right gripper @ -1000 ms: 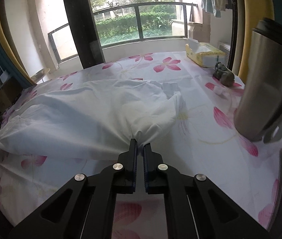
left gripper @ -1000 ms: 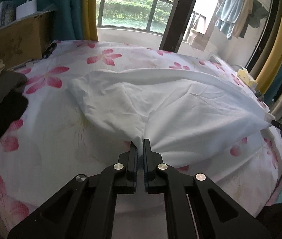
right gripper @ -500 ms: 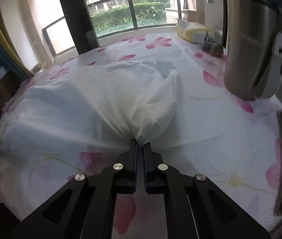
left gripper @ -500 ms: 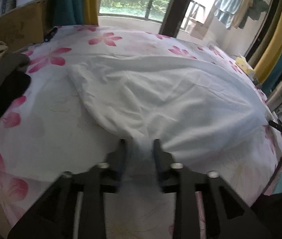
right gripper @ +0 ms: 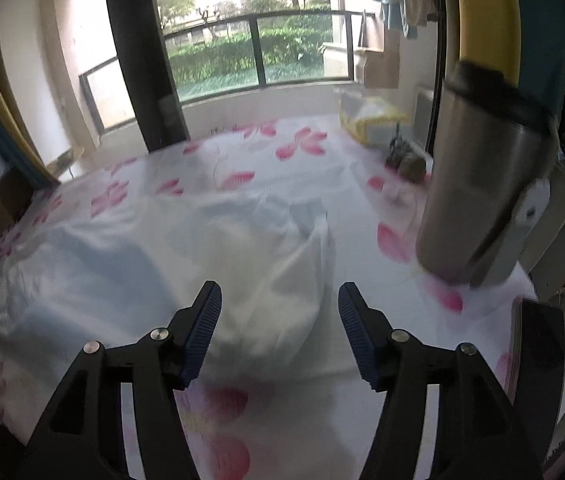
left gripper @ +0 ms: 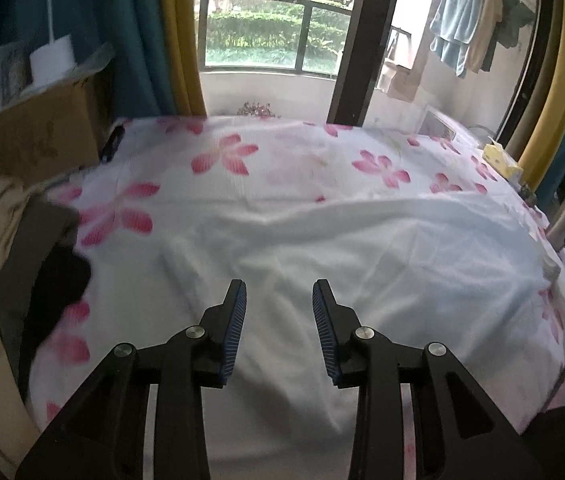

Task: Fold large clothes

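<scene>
- Letting go is what has just happened: a second ago both your grippers were pinched shut on the near hem of the white garment (left gripper: 322, 248); now neither holds it.
- Your left gripper (left gripper: 279, 300) stands with its jaws apart, and nothing is between the pads; the cloth lies below them on the bed (left gripper: 266, 160).
- Your right gripper (right gripper: 279, 306) has just been opening, later than the left, and its jaws now gape wider; the garment's near right end (right gripper: 282, 280) shows in the gap, but the pads do not touch it.
- The garment lies as a long band across the near half of the bed, running from its left edge towards the right edge, with the flowered sheet bare beyond it up to the far edge by the window.
- The steel flask (right gripper: 482, 184) stands close by at the near right corner, just beside the garment's end.
- Reading this for the task: one fold looks laid down and released, so you are free to take a fresh hold.
- The band looks rumpled, so you may want to smooth it before the next fold; mind the flask on the right.
</scene>
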Available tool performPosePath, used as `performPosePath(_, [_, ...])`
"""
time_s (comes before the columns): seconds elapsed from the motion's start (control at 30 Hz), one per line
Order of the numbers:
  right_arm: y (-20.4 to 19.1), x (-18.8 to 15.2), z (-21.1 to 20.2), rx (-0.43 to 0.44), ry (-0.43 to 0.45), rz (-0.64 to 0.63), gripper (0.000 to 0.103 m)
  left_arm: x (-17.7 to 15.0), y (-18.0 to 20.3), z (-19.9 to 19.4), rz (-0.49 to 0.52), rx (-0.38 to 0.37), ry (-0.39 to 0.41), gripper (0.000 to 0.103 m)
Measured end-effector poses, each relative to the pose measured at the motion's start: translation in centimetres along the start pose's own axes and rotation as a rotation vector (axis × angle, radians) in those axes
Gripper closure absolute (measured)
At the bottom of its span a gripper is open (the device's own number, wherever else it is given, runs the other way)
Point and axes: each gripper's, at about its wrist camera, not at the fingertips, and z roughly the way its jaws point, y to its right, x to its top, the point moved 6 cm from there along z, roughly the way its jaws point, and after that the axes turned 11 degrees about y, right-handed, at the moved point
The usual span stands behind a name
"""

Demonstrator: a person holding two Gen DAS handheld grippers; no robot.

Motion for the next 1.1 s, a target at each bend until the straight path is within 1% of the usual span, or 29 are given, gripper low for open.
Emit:
performPosePath(0.13, [-1.0,1.3,2.1,0.021,0.0,-0.011,0.042,2.4,0.9,2.5,0.048,-0.019,0.012,0.067])
performPosePath(0.23, [-2.4,1.9,3.7,0.055,-0.007,-0.026,0.042,4.1,1.9,4.8,0.082,-0.043,0.014,0.067])
performPosePath(0.3, [-3.3,2.2,4.9,0.077,-0.015,-0.037,0.042,5.1,2.9,6.4,0.111,-0.069,0.019,0.067])
performPosePath(0.37, [-3.9,2.6,6.0,0.091,-0.021,-0.047,0.042,5.7,4.2,8.2,0.148,-0.103,0.006,0.067])
performPosePath(0.57, [-5.1,3.7,9.0,0.115,-0.044,-0.087,0.042,5.6,7.3,12.9,0.213,-0.191,-0.067,0.067])
performPosePath(0.73, [-5.1,4.5,11.2,0.114,-0.068,-0.116,0.042,5.1,8.9,15.9,0.228,-0.235,-0.144,0.067])
performPosePath(0.9, [-5.3,4.9,13.7,0.119,-0.099,-0.153,0.042,4.7,10.6,17.1,0.269,-0.295,-0.177,0.067])
performPosePath(1.0, [-5.5,5.1,15.1,0.123,-0.111,-0.167,0.042,4.1,11.1,17.8,0.299,-0.315,-0.201,0.067])
performPosePath(1.03, [-5.6,5.1,15.5,0.127,-0.117,-0.173,0.042,3.9,11.2,18.0,0.308,-0.318,-0.205,0.071])
performPosePath(1.07, [-5.7,5.0,16.0,0.132,-0.129,-0.177,0.042,3.6,11.3,18.2,0.317,-0.324,-0.214,0.089])
performPosePath(1.1, [-5.8,4.8,16.6,0.141,-0.149,-0.183,0.042,3.3,11.3,18.5,0.326,-0.324,-0.226,0.099])
